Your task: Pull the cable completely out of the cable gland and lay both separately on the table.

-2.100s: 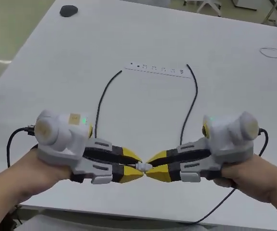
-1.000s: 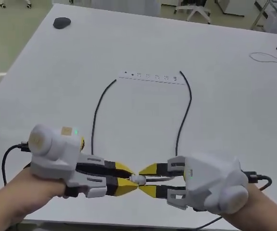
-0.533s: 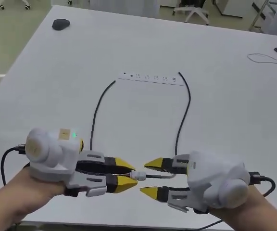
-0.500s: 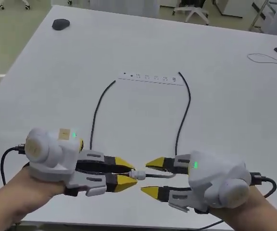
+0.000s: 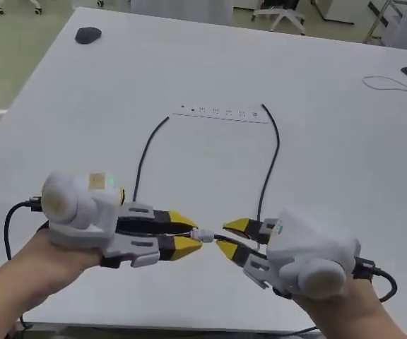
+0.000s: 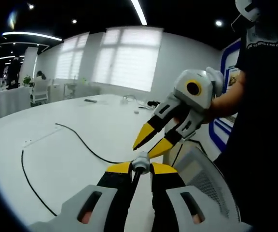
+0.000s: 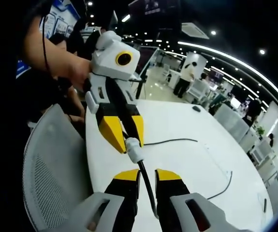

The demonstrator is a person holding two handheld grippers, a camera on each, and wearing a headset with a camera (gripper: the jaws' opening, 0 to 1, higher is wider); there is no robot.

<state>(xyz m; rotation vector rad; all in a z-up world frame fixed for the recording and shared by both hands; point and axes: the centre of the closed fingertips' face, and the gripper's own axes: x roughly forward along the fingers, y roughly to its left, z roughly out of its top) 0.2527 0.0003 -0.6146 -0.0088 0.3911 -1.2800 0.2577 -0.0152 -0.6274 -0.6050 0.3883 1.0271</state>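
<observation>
White plastic cable gland (image 5: 202, 235) sits pinched in your left tongs (image 6: 140, 167) over the table's (image 5: 189, 70) near edge, thin black cable (image 7: 146, 186) trailing between your right tongs' (image 7: 148, 175) parted tips, and it looks light, floppy and slick, so I'd clamp it right beside the gland.

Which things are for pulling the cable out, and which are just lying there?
For the job: gland, cable, left gripper, right gripper.
Just lying about: power strip, mouse, black cords.
</observation>
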